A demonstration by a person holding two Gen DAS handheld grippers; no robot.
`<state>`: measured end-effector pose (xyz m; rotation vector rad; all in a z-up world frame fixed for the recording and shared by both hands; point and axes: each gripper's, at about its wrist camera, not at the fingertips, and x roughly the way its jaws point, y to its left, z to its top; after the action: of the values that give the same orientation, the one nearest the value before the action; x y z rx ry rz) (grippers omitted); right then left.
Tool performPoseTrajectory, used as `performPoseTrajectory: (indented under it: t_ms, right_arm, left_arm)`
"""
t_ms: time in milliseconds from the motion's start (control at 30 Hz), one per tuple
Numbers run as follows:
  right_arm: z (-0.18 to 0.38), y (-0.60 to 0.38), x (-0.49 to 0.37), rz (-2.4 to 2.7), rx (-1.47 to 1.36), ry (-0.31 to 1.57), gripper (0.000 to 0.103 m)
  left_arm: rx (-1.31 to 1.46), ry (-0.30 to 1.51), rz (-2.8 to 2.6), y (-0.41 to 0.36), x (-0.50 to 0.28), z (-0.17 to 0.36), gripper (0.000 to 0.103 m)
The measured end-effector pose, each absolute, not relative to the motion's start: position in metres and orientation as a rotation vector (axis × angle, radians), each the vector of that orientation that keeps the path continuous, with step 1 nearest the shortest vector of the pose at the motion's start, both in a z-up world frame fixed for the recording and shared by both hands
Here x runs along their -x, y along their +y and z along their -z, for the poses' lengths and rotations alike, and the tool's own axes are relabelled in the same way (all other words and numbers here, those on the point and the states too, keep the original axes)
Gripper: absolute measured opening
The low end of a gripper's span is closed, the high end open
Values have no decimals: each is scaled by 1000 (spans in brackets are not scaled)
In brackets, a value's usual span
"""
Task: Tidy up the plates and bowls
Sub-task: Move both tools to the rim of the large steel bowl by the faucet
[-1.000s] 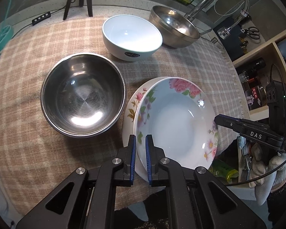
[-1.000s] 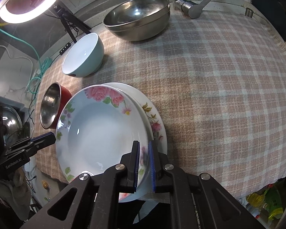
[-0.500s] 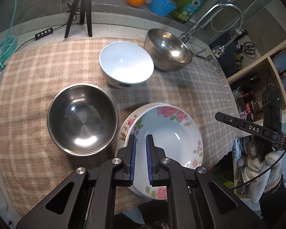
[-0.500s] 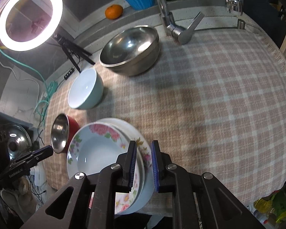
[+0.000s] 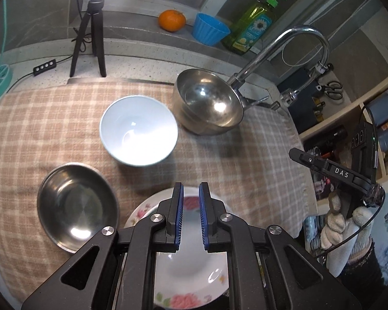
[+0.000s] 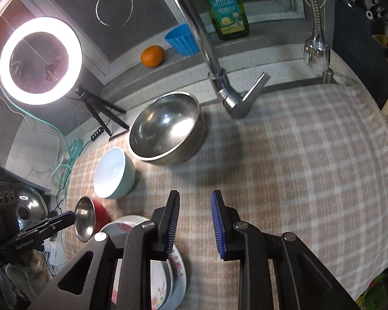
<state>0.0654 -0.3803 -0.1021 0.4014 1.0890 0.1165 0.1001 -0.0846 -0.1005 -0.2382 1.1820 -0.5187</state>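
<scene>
A deep floral plate (image 5: 188,271) rests on a flatter floral plate (image 6: 177,263) at the near edge of the checked cloth (image 5: 245,160). My left gripper (image 5: 190,191) hovers above their far rim, its jaws almost together with nothing in the narrow gap. My right gripper (image 6: 195,199) hangs just right of the plates, and its jaws are opening with only cloth showing between them. A white bowl (image 5: 138,131), a large steel bowl (image 5: 207,103) and a smaller steel bowl (image 5: 76,206) with a red outside stand further back.
A tap (image 6: 219,85) rises behind the large steel bowl. A ring light (image 6: 40,60) on a tripod (image 5: 90,33), an orange (image 5: 172,20), a blue cup (image 5: 209,32) and a soap bottle (image 5: 253,25) line the back ledge. Shelves (image 5: 362,118) stand to the right.
Both grippers have let go of the floral plates' rim, lifted and drawn back, so the plates sit lower in each view. The right jaws have spread apart.
</scene>
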Motion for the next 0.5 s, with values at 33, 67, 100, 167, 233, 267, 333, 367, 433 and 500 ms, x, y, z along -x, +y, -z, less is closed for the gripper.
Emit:
performPoseTrajectory:
  t_ms: [33, 67, 100, 167, 233, 267, 333, 367, 433, 500]
  right_arm:
    - [102, -383, -70, -119, -403, 1086, 24]
    - [103, -385, -72, -121, -405, 1084, 24]
    - [104, -387, -76, -125, -405, 1083, 24]
    - [106, -391, -83, -130, -406, 1081, 25]
    - [108, -394, -89, -136, -413, 1080, 27]
    - [110, -395, -92, -140, -419, 1080, 28]
    - [112, -398, -98, -146, -428, 1081, 29]
    - [113, -399, -101, -149, -430, 1082, 29]
    - [116, -400, -107, -157, -433, 1086, 31]
    - [118, -400, -114, -163, -434, 1090, 33]
  left_arm:
    - [243, 1181, 515, -88, -104, 101, 10]
    - [245, 1180, 512, -91, -107, 102, 10]
    - [245, 1180, 509, -94, -110, 102, 11]
    - [238, 1179, 500, -100, -117, 103, 16]
    - [229, 1168, 492, -105, -124, 102, 21]
    - [223, 1165, 485, -107, -129, 102, 21]
    - [221, 1172, 478, -110, -140, 104, 21]
    - [224, 1178, 476, -111, -145, 105, 25]
    - [227, 1181, 463, -113, -156, 107, 28]
    - [226, 1182, 444, -115, -165, 108, 28]
